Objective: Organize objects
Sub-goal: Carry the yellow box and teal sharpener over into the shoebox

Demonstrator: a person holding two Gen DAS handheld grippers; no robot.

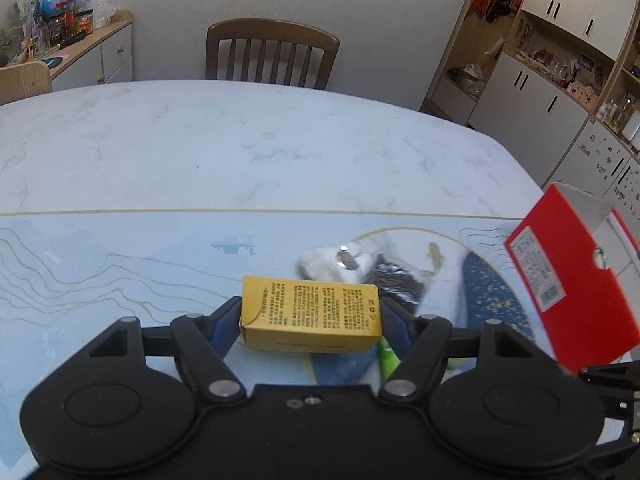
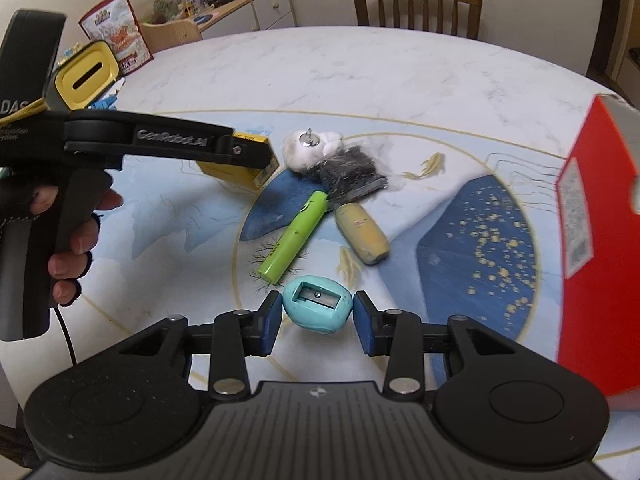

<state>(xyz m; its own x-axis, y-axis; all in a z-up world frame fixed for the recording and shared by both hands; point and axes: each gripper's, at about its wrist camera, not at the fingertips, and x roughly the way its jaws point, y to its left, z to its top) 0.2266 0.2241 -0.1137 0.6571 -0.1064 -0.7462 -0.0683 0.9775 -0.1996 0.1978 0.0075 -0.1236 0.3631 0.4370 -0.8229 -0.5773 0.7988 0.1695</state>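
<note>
Slippage is the main risk judged from the left wrist view: the yellow carton [image 1: 310, 314] is gripped by its two short ends between the blue pads of the left tongs [image 1: 310, 316], which are closed on it at nearly full carton length. A thin card box held that way could buckle or twist out if it is swung quickly. The carton appears lifted clear of the tabletop [image 1: 200, 152], nearer the camera than the white pouch [image 1: 332, 262], with the red box [image 1: 576, 292] standing off to the pouch's right.

In the right wrist view the right tongs [image 2: 316, 316] are set on either side of the teal sharpener [image 2: 318, 308]; the pads look to be touching its rounded ends, though a firm clamp cannot be confirmed. A smooth egg shape may squirt out if squeezed off-centre. The green highlighter [image 2: 292, 238] and the tan tube [image 2: 362, 234] lie just beyond the sharpener and could be knocked. The left tool is held level by a hand [image 2: 76, 236] wrapped round its grip, left of the sharpener.
</note>
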